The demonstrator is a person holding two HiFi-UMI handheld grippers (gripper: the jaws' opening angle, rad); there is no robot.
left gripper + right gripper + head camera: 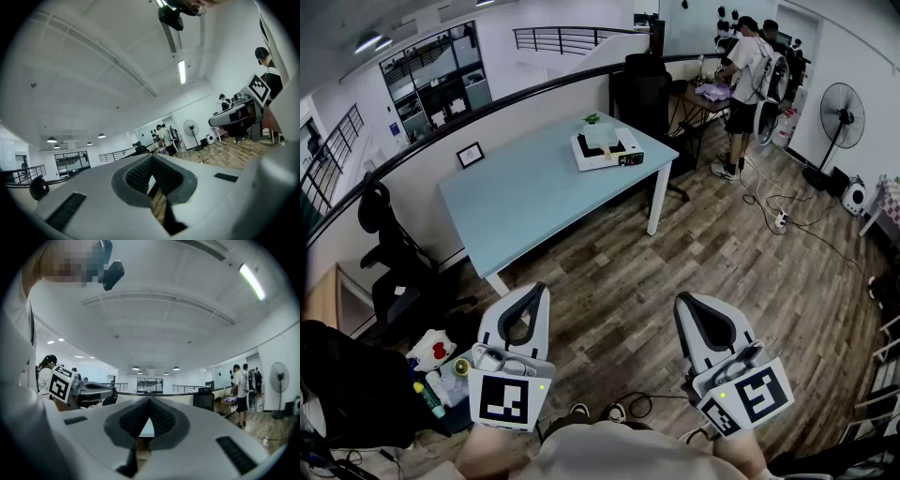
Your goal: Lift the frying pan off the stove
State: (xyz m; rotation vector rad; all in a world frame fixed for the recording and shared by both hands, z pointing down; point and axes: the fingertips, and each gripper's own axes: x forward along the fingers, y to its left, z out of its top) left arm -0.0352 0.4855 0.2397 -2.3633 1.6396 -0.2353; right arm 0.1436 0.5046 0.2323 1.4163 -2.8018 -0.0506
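My left hand-held gripper point(534, 295) and right hand-held gripper point(686, 307) are both closed and empty. The frying pan point(602, 136) sits on the stove point(606, 157) on the desk point(525, 197) at twelve o'clock, well apart from me. I expect it to be rigid and front-heavy. I'd grip the handle, which is too small to see.

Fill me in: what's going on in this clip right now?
Nothing is being handled yet. A person holds the left tongs and right tongs out over the wood floor, both shut and empty. The stove sits on the light blue table ahead, well out of their reach. What lies on top of it is too small to make out. Other people stand at the back.
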